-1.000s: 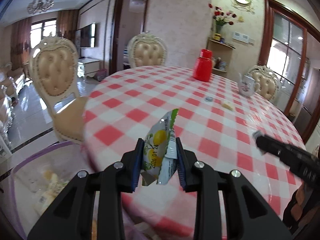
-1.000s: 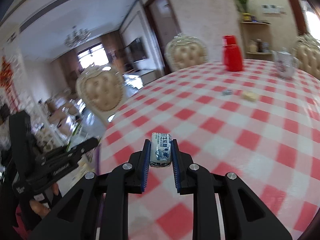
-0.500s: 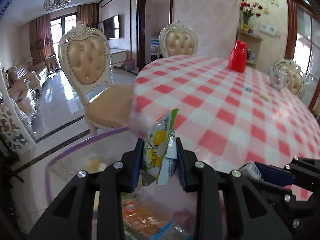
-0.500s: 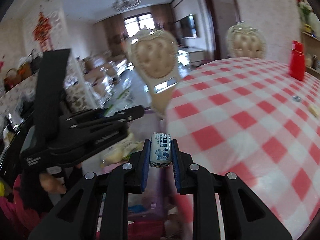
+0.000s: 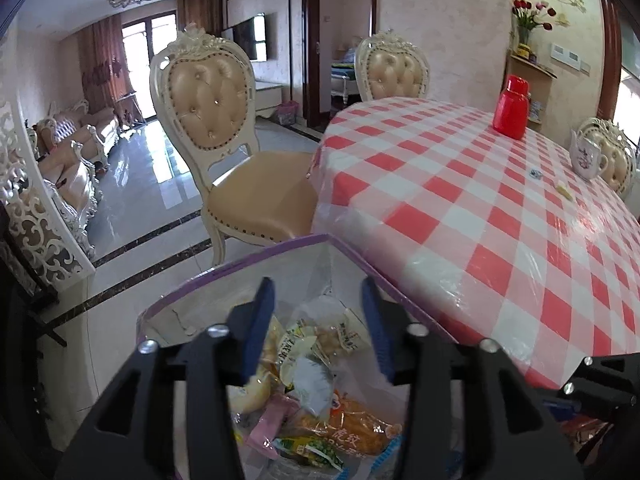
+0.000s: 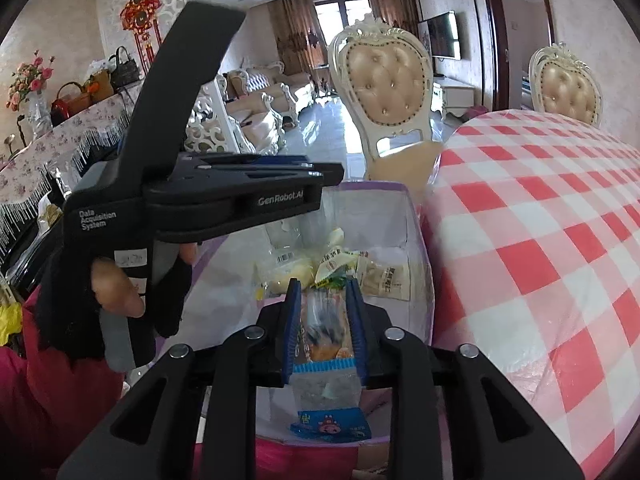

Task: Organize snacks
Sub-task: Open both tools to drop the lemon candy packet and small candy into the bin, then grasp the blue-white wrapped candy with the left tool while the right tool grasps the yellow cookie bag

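Note:
A clear storage box with a purple rim [image 5: 248, 260] stands beside the table and holds several snack packets [image 5: 320, 412]. My left gripper [image 5: 318, 300] is open and empty above the box. My right gripper [image 6: 322, 294] is also open over the box [image 6: 400, 190]; a blurred packet [image 6: 322, 332] shows between its jaws, seemingly loose and falling onto the pile. The left gripper also shows in the right wrist view [image 6: 248, 192], to the left, held in a gloved hand.
A round table with a red-and-white checked cloth [image 5: 500, 208] is to the right of the box, with a red flask [image 5: 510, 108], a teapot [image 5: 586, 156] and small bits on it. A cream padded chair [image 5: 224, 140] stands beyond the box.
Both grippers moved off the table to above the box. The left opened and the lemon packet left it. The right opened and let go of the small white-and-blue packet.

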Available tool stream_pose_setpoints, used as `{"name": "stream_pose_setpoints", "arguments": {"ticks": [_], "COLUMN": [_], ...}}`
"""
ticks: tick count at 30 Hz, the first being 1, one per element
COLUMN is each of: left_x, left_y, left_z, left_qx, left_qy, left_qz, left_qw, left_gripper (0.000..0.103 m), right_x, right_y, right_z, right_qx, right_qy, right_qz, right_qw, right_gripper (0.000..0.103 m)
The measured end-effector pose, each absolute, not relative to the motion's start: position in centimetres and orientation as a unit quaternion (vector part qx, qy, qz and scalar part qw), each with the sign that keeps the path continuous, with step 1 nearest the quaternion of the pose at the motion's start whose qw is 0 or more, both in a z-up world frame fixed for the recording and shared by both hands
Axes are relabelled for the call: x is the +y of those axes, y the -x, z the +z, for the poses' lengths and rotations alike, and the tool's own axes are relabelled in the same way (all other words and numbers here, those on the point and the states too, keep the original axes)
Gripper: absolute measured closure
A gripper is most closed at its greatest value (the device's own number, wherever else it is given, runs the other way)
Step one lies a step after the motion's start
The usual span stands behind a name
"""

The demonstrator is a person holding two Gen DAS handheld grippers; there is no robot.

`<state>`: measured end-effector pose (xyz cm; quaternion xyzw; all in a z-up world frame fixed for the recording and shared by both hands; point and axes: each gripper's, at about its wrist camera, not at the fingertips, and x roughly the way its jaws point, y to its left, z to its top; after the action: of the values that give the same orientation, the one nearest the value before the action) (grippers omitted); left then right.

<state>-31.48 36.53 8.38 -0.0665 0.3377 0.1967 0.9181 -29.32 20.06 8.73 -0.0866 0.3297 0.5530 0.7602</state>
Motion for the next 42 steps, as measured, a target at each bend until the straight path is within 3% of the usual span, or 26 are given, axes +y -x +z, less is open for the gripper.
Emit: {"name": "stream_pose_setpoints", "arguments": {"ticks": [4, 8, 10, 13, 18, 24, 32, 34, 38, 42], "left_x": [36.3, 34.8, 33.4, 29.1, 21.3, 13.7, 10.5, 10.2, 10.1, 12.2], "left_y": [31.6, 31.1, 30.0, 26.2, 17.6, 4.6, -7.7, -9.1, -11.2, -10.7], "left_z": [8.9, 9.6, 10.0, 10.8, 11.0, 9.2, 6.3, 5.8, 4.8, 4.6], "left_qx": [0.326, 0.303, 0.297, 0.290, 0.288, 0.302, 0.299, 0.289, 0.302, 0.291], "left_qy": [0.068, 0.076, 0.095, 0.133, 0.168, 0.189, 0.225, 0.223, 0.178, 0.225], "left_qz": [0.210, 0.226, 0.211, 0.143, 0.041, 0.014, 0.035, 0.033, 0.026, 0.035], "left_qw": [0.919, 0.923, 0.926, 0.937, 0.942, 0.934, 0.927, 0.931, 0.936, 0.929], "left_gripper": [0.026, 0.017, 0.011, 0.009, 0.005, 0.005, 0.005, 0.005, 0.005, 0.005], "right_x": [18.7, 16.2, 14.2, 10.0, 0.5, -9.0, -14.9, -14.4, -12.9, -10.8], "right_y": [27.6, 26.1, 24.7, 21.2, 13.7, 5.3, -4.9, -7.0, -11.8, -17.1], "right_z": [9.1, 9.5, 9.8, 9.9, 9.5, 7.3, 3.7, 3.3, 2.6, 1.9], "right_qx": [0.338, 0.322, 0.318, 0.315, 0.328, 0.342, 0.390, 0.392, 0.415, 0.432], "right_qy": [0.048, 0.044, 0.038, 0.016, -0.028, -0.060, -0.083, -0.060, -0.025, 0.027], "right_qz": [0.546, 0.516, 0.489, 0.425, 0.291, 0.170, 0.112, 0.114, 0.139, 0.160], "right_qw": [0.765, 0.792, 0.812, 0.849, 0.898, 0.922, 0.910, 0.911, 0.899, 0.887], "right_gripper": [0.074, 0.071, 0.062, 0.046, 0.031, 0.030, 0.027, 0.020, 0.017, 0.016]}}
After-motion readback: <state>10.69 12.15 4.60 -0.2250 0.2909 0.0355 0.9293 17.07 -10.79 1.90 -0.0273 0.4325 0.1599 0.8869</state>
